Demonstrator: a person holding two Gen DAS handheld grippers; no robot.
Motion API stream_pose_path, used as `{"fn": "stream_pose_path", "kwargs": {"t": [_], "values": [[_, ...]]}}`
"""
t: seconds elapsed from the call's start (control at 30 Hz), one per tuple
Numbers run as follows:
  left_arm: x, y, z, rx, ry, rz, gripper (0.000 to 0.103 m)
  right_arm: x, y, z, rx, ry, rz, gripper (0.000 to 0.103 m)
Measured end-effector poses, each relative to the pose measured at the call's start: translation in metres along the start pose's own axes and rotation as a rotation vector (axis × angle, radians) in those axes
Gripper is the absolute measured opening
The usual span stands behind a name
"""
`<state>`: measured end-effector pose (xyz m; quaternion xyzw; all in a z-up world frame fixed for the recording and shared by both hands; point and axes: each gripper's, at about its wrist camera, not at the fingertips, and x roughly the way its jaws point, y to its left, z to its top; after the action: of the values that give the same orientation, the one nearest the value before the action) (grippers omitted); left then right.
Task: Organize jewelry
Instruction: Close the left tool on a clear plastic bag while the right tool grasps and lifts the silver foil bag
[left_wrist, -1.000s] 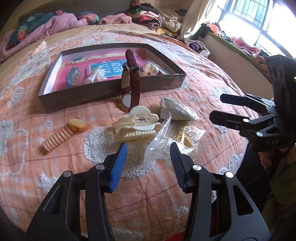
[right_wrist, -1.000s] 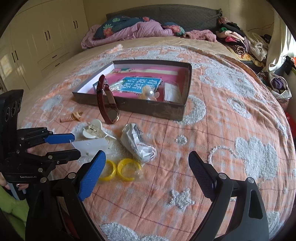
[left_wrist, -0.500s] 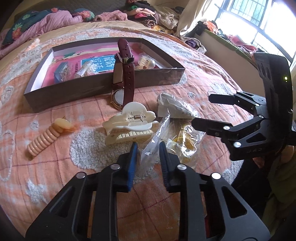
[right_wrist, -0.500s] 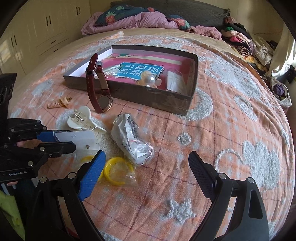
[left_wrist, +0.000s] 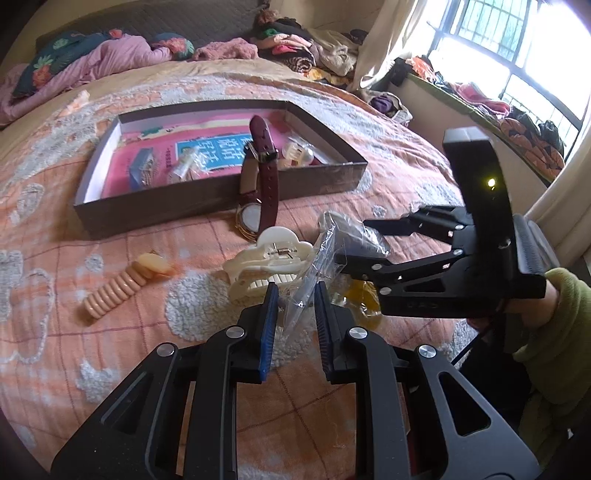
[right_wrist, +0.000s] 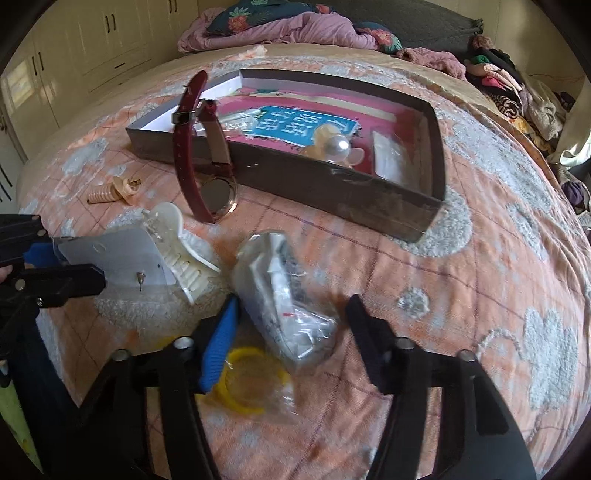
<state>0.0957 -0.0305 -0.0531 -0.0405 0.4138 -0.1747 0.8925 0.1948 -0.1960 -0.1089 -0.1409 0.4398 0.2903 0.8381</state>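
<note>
My left gripper (left_wrist: 295, 291) is shut on a clear packet (left_wrist: 306, 273) that holds a white card with a small stud (right_wrist: 122, 258); the packet stands up from the bedspread beside a cream claw clip (left_wrist: 266, 266). My right gripper (right_wrist: 291, 299) straddles a crumpled clear bag (right_wrist: 284, 291) of small items. Its jaws are closing, with the bag between them and the pads not touching it. In the left wrist view the right gripper (left_wrist: 351, 242) reaches in from the right. A dark shallow box (right_wrist: 332, 188) with a pink lining lies further back.
A maroon-strapped watch (right_wrist: 184, 147) leans on the box's front wall. A peach spiral hair tie (left_wrist: 118, 288) lies to the left. Yellow bangles (right_wrist: 247, 380) in clear wrap sit under my right gripper. A pearl clip (right_wrist: 338, 147) and packets lie in the box. A person's green sleeve (left_wrist: 561, 325) is at the right.
My left gripper's jaws closed onto the clear packet. My right gripper came down and forward over the crumpled bag, and its jaws narrowed around it.
</note>
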Motion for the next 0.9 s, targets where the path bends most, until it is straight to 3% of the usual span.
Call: {"fn": "stream_pose_path", "kwargs": {"t": [0.13,0.9], "values": [[-0.008,0.005,0.003,-0.019,-0.021,0.008,0.013,-0.006,0.002,-0.004,0.006,-0.022,0.001,0.039],[-0.057,0.038,0.017,-0.109,-0.151,0.112,0.013,-0.102,-0.003,-0.004,0.141,-0.292,0.073,0.038]]}}
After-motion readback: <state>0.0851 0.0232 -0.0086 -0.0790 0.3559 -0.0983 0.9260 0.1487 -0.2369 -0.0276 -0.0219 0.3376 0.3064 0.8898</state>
